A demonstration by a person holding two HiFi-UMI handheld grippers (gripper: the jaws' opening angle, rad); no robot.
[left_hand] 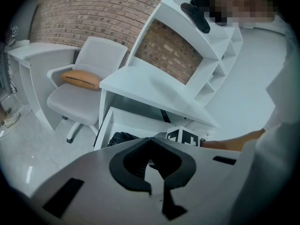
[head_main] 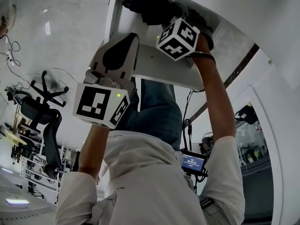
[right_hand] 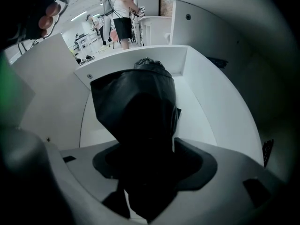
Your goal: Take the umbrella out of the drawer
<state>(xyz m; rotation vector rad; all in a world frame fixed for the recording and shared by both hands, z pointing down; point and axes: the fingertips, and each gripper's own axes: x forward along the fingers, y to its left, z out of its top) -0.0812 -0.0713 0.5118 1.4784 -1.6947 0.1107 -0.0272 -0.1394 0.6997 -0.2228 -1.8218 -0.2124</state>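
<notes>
Now | umbrella (right_hand: 136, 95) in drawer (right_hand: 208, 107) | between right gripper (right_hand: 143, 153) spread jaws

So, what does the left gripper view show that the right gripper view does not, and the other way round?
Only the left gripper view shows a white office chair with an orange cushion and a brick wall. Only the right gripper view shows the inside of the white drawer, the black folded umbrella large and close in it, and people standing far behind. Both show the open drawer and the umbrella, but in the left gripper view the umbrella is only a small dark patch.
</notes>
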